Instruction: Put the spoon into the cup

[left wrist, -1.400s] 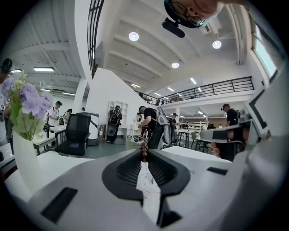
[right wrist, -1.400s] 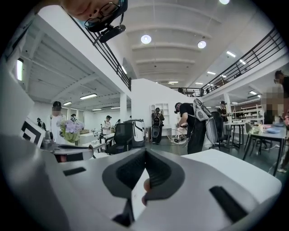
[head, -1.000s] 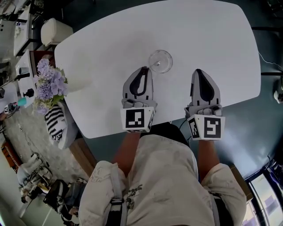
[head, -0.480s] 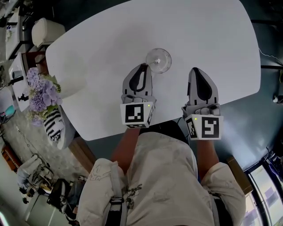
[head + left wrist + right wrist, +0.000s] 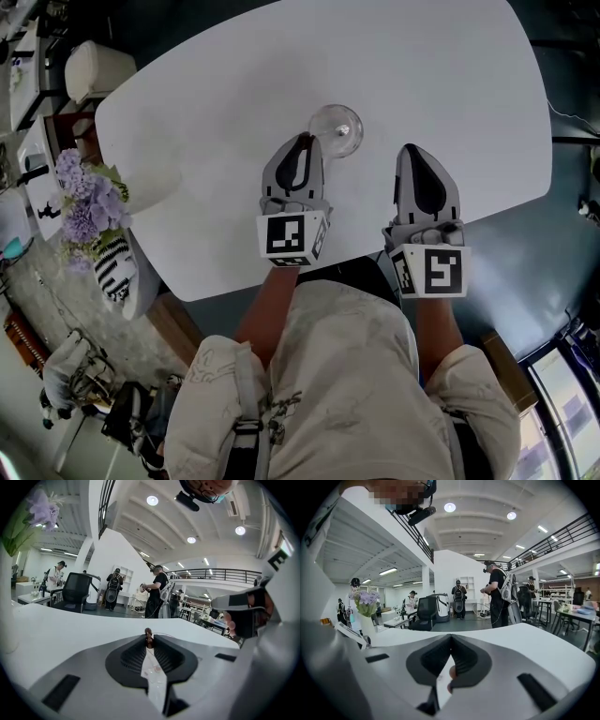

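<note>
Brown end of the spoon (image 5: 148, 636) sits pinched right at the tips of the left gripper (image 5: 303, 141). Its fingers (image 5: 133, 656) are closed on it and have just been easing open a touch, with the spoon between them. The rest of the spoon runs toward the cup (image 5: 336, 129). It's too thin in the head view to tell how far in it reaches.

Cup is clear glass, upright on the white table (image 5: 450, 84), just ahead and slightly right of the left gripper's tips.

Right gripper (image 5: 410, 150) is beside the left one, well clear of the cup and pointing the same way across the table. Its fingers meet at the tips, with nothing between them. One of the person's fingertips (image 5: 452, 672) shows through the gap lower down.

Marker cubes (image 5: 292, 236) and (image 5: 433, 270) sit at the near ends of the two grippers, over the table's near edge.

Purple flowers (image 5: 84, 192) in a white vase (image 5: 155, 178) stand at the table's left end, far from the cup. Black-and-white striped item (image 5: 114, 265) lies just off that end, and a cream seat (image 5: 94, 67) stands off the far left corner.

Background in the gripper views: an open hall, a black office chair (image 5: 75, 590), several standing people (image 5: 157, 590).
</note>
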Available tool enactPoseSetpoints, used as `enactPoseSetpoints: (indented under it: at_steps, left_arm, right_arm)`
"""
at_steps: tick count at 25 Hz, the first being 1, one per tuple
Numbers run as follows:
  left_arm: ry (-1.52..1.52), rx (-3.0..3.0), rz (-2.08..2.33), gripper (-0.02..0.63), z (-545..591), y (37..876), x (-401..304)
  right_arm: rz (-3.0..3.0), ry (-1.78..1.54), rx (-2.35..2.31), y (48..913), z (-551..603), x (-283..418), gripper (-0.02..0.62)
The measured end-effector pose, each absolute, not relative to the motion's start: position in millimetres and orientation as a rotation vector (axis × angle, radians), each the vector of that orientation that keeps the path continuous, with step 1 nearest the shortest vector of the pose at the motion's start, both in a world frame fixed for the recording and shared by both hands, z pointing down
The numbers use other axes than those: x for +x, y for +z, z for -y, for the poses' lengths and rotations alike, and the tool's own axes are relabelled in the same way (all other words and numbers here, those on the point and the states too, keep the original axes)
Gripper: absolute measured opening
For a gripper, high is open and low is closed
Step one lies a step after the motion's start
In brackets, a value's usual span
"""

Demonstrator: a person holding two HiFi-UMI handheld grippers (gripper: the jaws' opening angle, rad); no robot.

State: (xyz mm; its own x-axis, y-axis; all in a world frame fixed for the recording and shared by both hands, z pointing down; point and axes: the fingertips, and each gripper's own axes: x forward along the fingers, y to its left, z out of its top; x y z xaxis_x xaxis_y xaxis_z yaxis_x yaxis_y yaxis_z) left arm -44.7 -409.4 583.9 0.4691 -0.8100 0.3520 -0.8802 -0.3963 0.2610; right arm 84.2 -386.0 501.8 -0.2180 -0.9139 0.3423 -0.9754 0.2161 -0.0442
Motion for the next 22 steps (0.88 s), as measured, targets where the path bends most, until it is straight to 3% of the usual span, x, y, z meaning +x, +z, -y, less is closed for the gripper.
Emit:
enactPoseSetpoints:
  at_steps: [6,13,22]
  left_arm:
    - [0.270,2.365,1.418,0.049,408,583,-44]
    - [0.307,2.381,1.437,0.114,401,574,-43]
    - [0.326,2.402,1.535,0.115,374,543,-44]
  right_arm:
    - [2.257,0.359,1.796,497,385,85,-0.012]
    - [2.285,0.346,1.799,486,380,88,-0.012]
    - [2.353,0.305,1.809,462,355,97,-0.012]
